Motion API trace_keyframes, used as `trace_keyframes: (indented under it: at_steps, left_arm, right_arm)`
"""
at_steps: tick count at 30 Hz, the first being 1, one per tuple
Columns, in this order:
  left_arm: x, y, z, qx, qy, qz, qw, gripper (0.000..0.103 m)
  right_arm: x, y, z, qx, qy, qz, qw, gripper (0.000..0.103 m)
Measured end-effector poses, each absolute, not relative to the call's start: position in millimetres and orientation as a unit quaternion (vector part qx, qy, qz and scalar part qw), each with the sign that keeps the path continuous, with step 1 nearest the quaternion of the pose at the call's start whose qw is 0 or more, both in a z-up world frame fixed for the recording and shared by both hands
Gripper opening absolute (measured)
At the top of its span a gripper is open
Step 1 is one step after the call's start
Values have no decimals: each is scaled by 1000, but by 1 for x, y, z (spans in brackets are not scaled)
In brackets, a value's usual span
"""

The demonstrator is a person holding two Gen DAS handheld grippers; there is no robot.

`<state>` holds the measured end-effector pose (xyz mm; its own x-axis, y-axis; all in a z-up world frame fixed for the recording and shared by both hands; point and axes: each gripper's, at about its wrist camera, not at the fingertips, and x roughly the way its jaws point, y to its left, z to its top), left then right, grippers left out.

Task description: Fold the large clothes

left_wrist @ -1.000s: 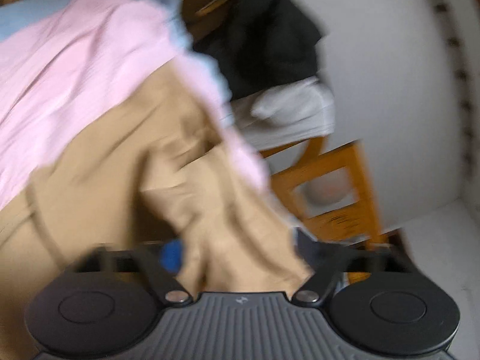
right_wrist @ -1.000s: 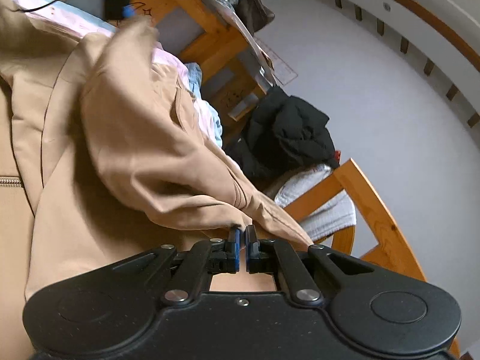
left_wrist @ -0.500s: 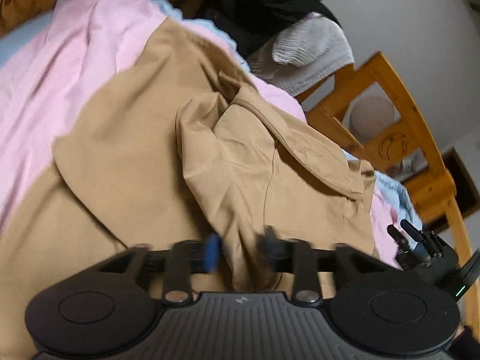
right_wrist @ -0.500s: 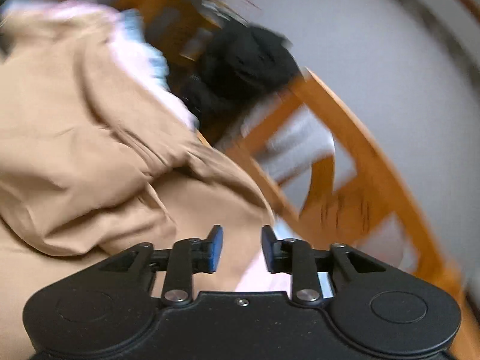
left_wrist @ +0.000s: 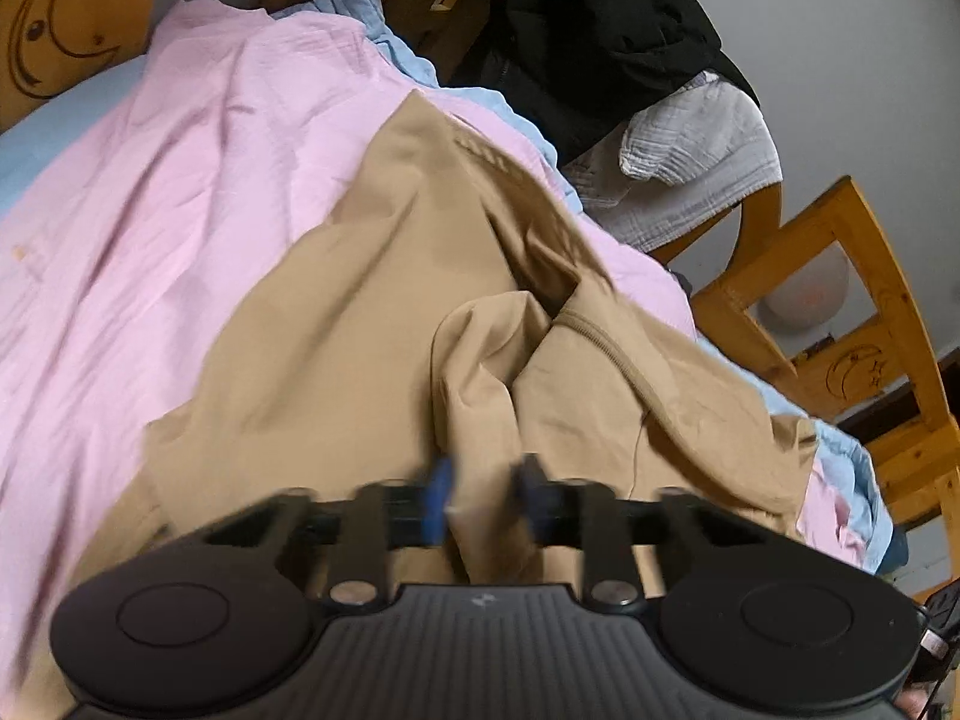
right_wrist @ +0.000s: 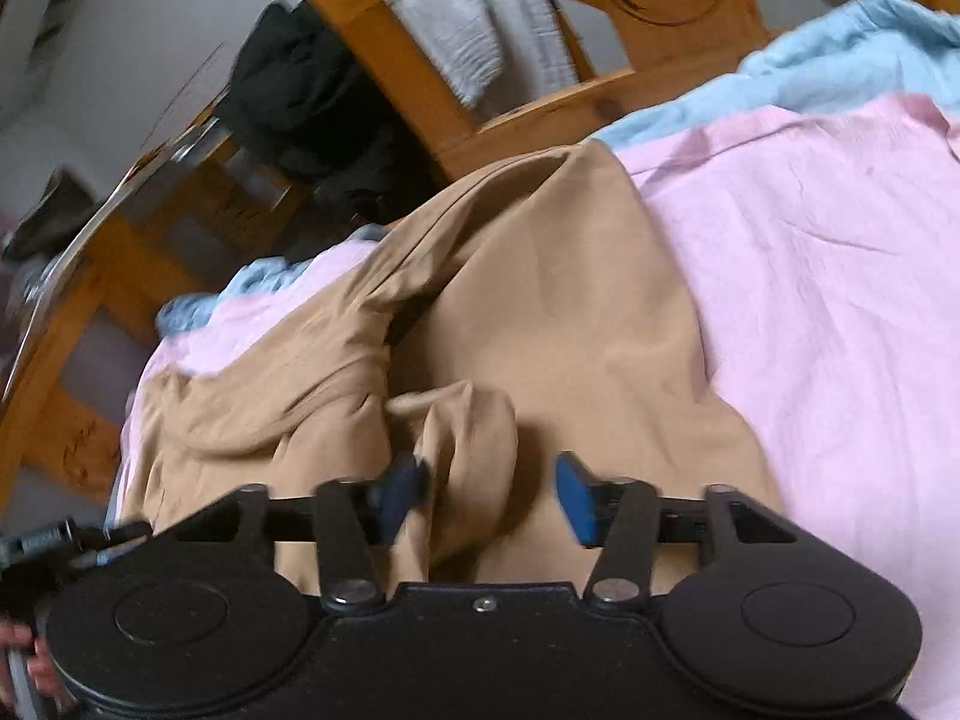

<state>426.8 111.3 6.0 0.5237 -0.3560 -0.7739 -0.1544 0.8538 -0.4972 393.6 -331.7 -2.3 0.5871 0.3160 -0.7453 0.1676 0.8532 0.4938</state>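
A large tan jacket (left_wrist: 336,348) lies crumpled on a pink sheet (left_wrist: 150,192) on a bed. In the left wrist view my left gripper (left_wrist: 480,501) is open, its blue-padded fingers either side of a raised tan fold. In the right wrist view the jacket (right_wrist: 540,300) lies bunched, and my right gripper (right_wrist: 489,495) is open wide over a rolled tan fold, holding nothing. The other gripper's edge shows at the far left (right_wrist: 54,540).
A wooden bed frame (left_wrist: 840,300) with moon carvings borders the bed. A black coat (left_wrist: 600,42) and a white cloth (left_wrist: 690,162) hang on it. A light blue blanket (right_wrist: 840,54) lies under the pink sheet. A wooden desk (right_wrist: 120,228) stands beyond.
My right gripper let go of the tan jacket and opened wide. My left gripper narrowed around a fold. Both moved over the jacket, which now lies lower on the bed.
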Motion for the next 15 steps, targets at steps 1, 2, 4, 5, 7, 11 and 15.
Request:
trace_keyframes:
  at_steps: [1, 2, 4, 5, 7, 11, 15]
  left_arm:
    - [430, 107, 8, -257, 478, -55, 838, 4]
    - [431, 103, 10, -248, 471, -51, 845, 3]
    - [435, 94, 14, -229, 451, -44, 861, 2]
    - [438, 88, 15, -220, 443, -41, 868, 2]
    - [443, 76, 15, -189, 430, -32, 882, 2]
    - [453, 69, 6, -178, 440, -16, 880, 3]
    - [443, 79, 1, -199, 450, -21, 870, 14]
  right_arm:
    - [399, -327, 1, 255, 443, 37, 859, 16]
    - [403, -324, 5, 238, 426, 36, 872, 10]
    - [413, -312, 19, 187, 387, 32, 902, 8]
    - [418, -306, 26, 163, 371, 29, 914, 7]
    - [430, -293, 32, 117, 343, 21, 932, 7]
    - [451, -287, 10, 95, 363, -8, 927, 7]
    - [447, -291, -4, 79, 374, -21, 924, 13]
